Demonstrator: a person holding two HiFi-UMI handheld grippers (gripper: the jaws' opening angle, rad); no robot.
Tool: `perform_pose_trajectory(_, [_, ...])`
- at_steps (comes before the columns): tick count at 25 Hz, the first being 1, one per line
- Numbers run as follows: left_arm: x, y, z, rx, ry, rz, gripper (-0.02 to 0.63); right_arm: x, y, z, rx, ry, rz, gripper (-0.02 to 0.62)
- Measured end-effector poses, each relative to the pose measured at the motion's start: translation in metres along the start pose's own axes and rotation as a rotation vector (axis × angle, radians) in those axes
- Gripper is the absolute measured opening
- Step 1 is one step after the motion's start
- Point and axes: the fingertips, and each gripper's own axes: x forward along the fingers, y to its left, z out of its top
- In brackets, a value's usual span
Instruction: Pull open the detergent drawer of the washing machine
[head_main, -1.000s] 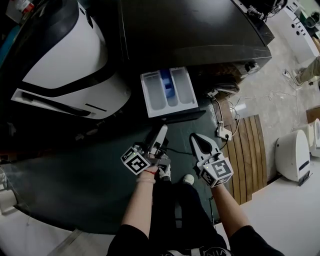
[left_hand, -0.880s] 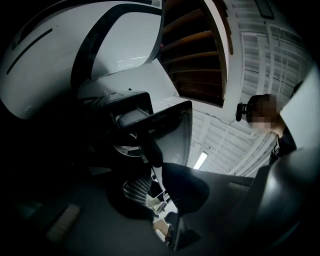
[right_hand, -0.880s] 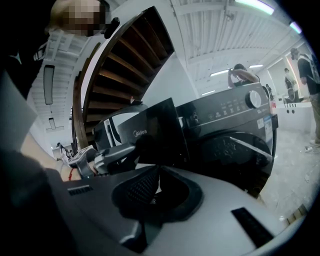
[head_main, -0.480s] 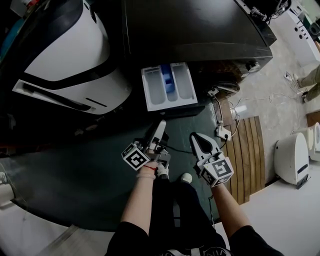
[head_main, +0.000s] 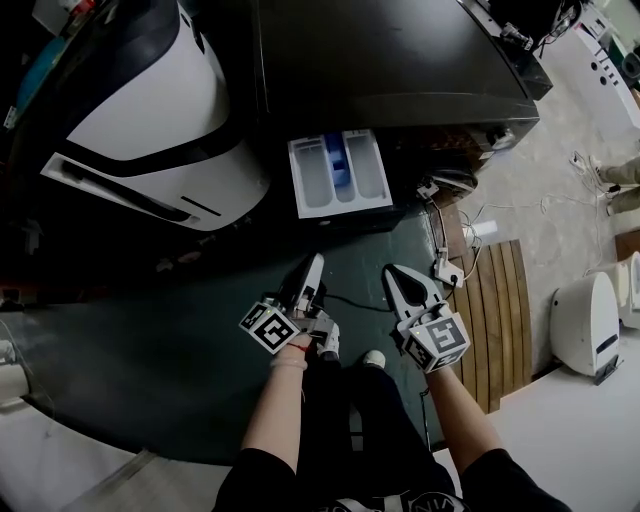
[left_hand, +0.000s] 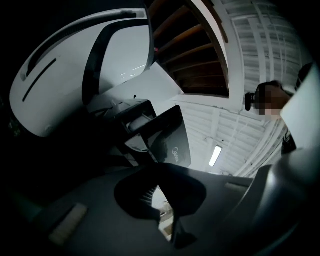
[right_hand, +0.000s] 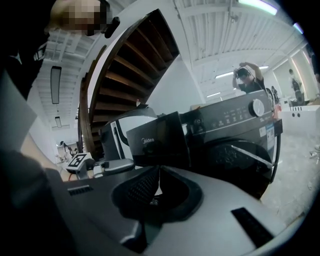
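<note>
As the head view is scanned from the left, a white appliance (head_main: 150, 120) is met first, just beside the dark washing machine (head_main: 390, 60); its type can't be settled. Next, the left gripper (head_main: 312, 268) is held low over the dark floor mat (head_main: 150, 360). Its fingers are closing and are seen all but together, with nothing between them.

The detergent drawer (head_main: 340, 172) is found ahead of both grippers and higher than the fingers. It is already slid well out of the left end of the machine's front, with white compartments and a blue insert exposed. Its long axis is run from the machine toward the person, so any further pull would be made straight back along that line. The left gripper is judged slightly nearer the drawer's dark front panel (right_hand: 157, 140); the panel is touched by neither.

The right gripper (head_main: 393, 272) is held just right of the left one, fingers together, empty. Further right, a white plug block (head_main: 447, 270) and a slatted wooden board (head_main: 500, 300) are seen on the floor.

No handle recess on the panel is shown in any view, and the remaining drawer travel can't be read. The left gripper view is mostly too dark to be used.
</note>
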Motion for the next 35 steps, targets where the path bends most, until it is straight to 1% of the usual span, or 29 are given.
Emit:
perform_pose_trajectory(2, [-0.003,-0.003,0.006,0.095,0.022,0.042,0.008,-0.002,0.004,0.009,-0.012,-0.005,0.013,0.012])
perform_pose_trajectory(4, [-0.005,-0.011,0.012,0.194,0.052,0.064,0.008,-0.005,0.009,0.017,-0.023,-0.009,0.025,0.012])
perform_pose_trajectory(6, [-0.007,-0.025,0.017,0.264,0.077,0.086,0.009,-0.009,0.013,0.028,-0.039,-0.015,0.027,0.012])
perform_pose_trajectory(12, [-0.012,-0.060,0.035,0.440,0.106,0.134,0.008,-0.024,0.022,0.059,-0.057,-0.042,0.040,0.012])
perform_pose_trajectory(21, [-0.021,-0.107,0.067,0.644,0.116,0.191,0.008,-0.045,0.035,0.099,-0.076,-0.076,0.065,0.012])
perform_pose_trajectory(23, [-0.024,-0.117,0.074,0.672,0.109,0.196,0.009,-0.049,0.038,0.106,-0.081,-0.082,0.069,0.012])
perform_pose_trajectory(27, [-0.033,-0.130,0.087,0.700,0.096,0.213,0.008,-0.055,0.045,0.117,-0.098,-0.081,0.081,0.012])
perform_pose_trajectory(31, [-0.042,-0.144,0.097,0.717,0.085,0.230,0.008,-0.060,0.051,0.128,-0.117,-0.073,0.085,0.012])
perform_pose_trajectory(35, [-0.051,-0.157,0.100,0.728,0.086,0.236,0.008,-0.066,0.059,0.140,-0.135,-0.083,0.099,0.012])
